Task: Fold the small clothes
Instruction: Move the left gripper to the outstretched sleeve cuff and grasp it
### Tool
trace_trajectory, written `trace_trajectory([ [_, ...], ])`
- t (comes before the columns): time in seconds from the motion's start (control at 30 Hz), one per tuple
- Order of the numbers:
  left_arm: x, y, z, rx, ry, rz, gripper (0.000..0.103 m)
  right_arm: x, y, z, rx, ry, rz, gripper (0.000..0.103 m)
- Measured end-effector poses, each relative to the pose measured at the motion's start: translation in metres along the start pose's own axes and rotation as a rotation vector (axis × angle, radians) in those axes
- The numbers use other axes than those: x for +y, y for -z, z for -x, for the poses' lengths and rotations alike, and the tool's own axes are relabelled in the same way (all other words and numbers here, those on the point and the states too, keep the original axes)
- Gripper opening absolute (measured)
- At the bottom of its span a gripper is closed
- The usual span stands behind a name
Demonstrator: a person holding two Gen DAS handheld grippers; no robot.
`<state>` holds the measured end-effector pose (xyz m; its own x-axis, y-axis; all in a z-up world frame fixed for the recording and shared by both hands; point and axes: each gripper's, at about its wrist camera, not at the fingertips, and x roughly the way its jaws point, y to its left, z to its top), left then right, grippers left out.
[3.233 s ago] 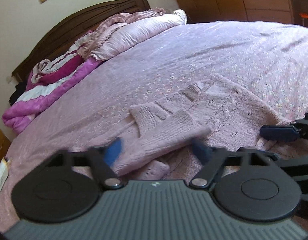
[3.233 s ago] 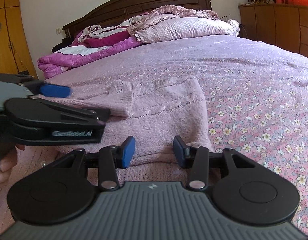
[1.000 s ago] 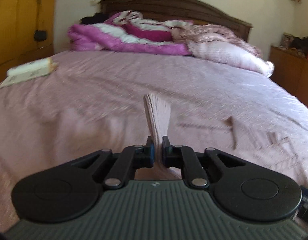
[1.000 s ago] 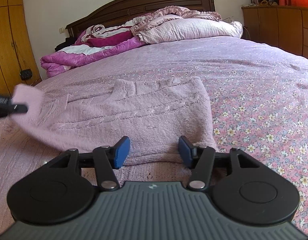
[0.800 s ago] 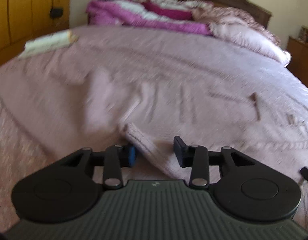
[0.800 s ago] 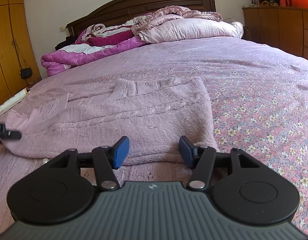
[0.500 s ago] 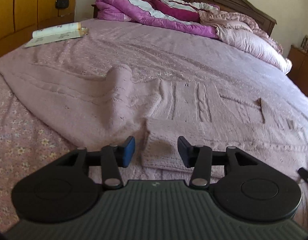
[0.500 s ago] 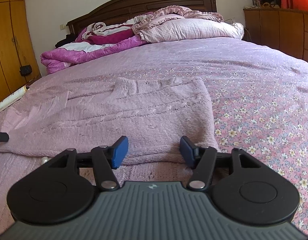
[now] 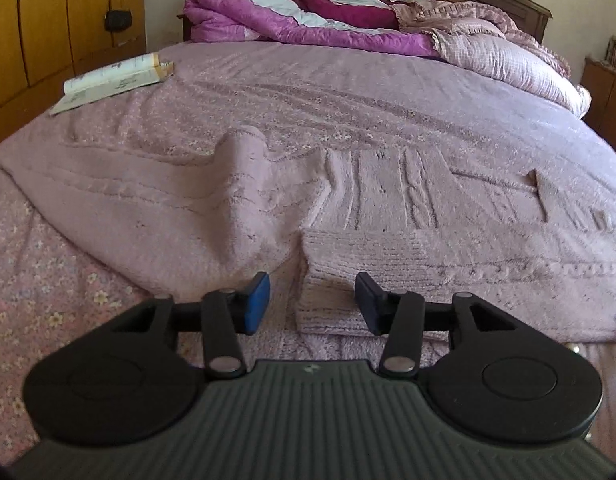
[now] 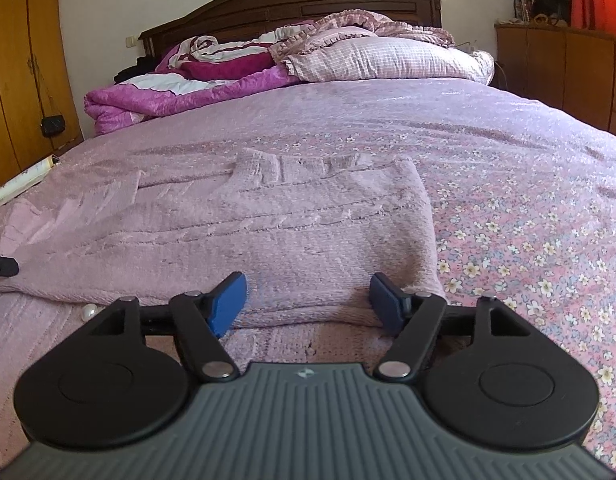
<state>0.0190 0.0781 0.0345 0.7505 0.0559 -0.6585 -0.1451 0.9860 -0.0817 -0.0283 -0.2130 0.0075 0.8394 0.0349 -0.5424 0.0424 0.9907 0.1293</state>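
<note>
A pale pink knit sweater (image 9: 387, 208) lies spread flat on the flowered bedspread; it also shows in the right wrist view (image 10: 268, 232). Its sleeve lies stretched out to the left (image 9: 128, 208). My left gripper (image 9: 311, 300) is open and empty, low over the ribbed hem corner (image 9: 339, 268), which sits between its blue pads. My right gripper (image 10: 306, 306) is open and empty, hovering at the sweater's near hem edge, with its pads on either side of the fabric. The left gripper's tip (image 10: 2, 266) shows at the far left of the right wrist view.
A book (image 9: 112, 80) lies at the bed's left edge. A magenta quilt (image 10: 180, 92) and a checked pillow (image 10: 387, 60) are piled at the headboard. Wooden wardrobes stand left, a dresser (image 10: 563, 76) right. A small white bead (image 10: 88, 312) lies by the hem.
My left gripper let go of the sleeve it had pulled out to the left, opened, and came to rest over the hem corner. My right gripper stayed open at the hem.
</note>
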Motion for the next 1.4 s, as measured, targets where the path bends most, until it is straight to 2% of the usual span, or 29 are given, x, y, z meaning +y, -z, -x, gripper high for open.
trace_trajectory([
  [0.1, 0.010, -0.005, 0.009, 0.001, 0.000, 0.030, 0.049, -0.001, -0.004, 0.001, 0.011, -0.022, -0.004, 0.081],
  [0.23, 0.028, -0.013, 0.024, -0.012, -0.016, 0.057, 0.066, 0.004, -0.008, 0.008, 0.020, -0.034, -0.019, 0.087],
  [0.47, 0.058, -0.026, 0.036, -0.009, -0.067, 0.084, 0.070, 0.022, -0.012, 0.034, 0.023, -0.099, -0.064, 0.087],
  [0.53, 0.065, -0.025, 0.037, -0.011, -0.075, 0.085, 0.083, 0.029, -0.011, 0.041, 0.010, -0.120, -0.058, 0.088],
  [0.63, 0.073, -0.022, 0.036, -0.014, -0.095, 0.086, 0.083, 0.038, -0.005, 0.046, 0.001, -0.137, -0.042, 0.089],
  [0.8, 0.088, -0.019, 0.031, 0.008, -0.111, 0.135, 0.083, 0.046, 0.005, 0.040, 0.017, -0.119, -0.026, 0.089],
  [0.93, 0.099, -0.018, 0.027, -0.005, -0.173, 0.163, 0.083, 0.046, 0.016, 0.031, 0.030, -0.098, -0.040, 0.089],
  [1.23, 0.141, -0.018, 0.005, 0.013, -0.242, 0.306, 0.083, 0.050, 0.027, 0.025, 0.017, -0.078, -0.004, 0.092],
  [1.4, 0.160, -0.019, -0.007, -0.023, -0.224, 0.367, 0.083, 0.051, 0.027, 0.024, 0.019, -0.074, 0.003, 0.093],
])
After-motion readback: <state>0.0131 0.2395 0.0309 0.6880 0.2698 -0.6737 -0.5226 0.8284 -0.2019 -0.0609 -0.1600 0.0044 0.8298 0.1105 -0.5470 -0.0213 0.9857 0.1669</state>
